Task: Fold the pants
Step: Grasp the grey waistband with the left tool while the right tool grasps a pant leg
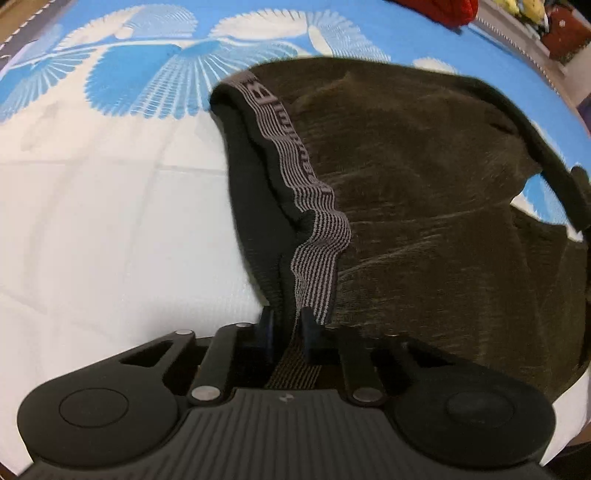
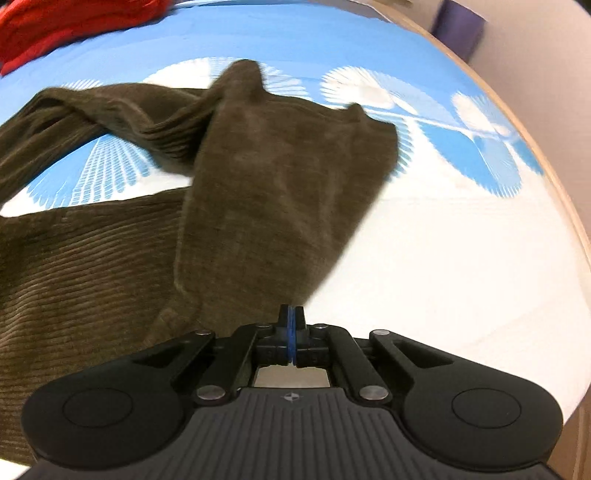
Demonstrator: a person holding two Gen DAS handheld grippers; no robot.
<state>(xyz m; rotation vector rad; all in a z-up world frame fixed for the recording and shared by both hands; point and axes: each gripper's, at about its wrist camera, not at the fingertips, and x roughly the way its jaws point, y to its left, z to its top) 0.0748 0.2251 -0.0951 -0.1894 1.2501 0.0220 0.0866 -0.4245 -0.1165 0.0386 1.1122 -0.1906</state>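
Dark olive corduroy pants [image 1: 424, 206] lie on a blue and white patterned sheet [image 1: 92, 221]. Their grey striped waistband [image 1: 317, 236] runs down into my left gripper [image 1: 288, 325], which is shut on it. In the right wrist view the pants [image 2: 266, 192] stretch away from my right gripper [image 2: 291, 317], whose jaws are pressed together on the edge of one pant leg, lifting it. The other leg [image 2: 92, 122] lies twisted to the left. The right gripper's dark body shows at the left wrist view's right edge [image 1: 580, 199].
A red cloth [image 2: 55, 26] lies at the far side of the bed, also in the left wrist view [image 1: 439, 11]. The bed's wooden edge [image 2: 554, 177] curves along the right. Bare sheet [image 2: 461, 258] lies to the right of the pants.
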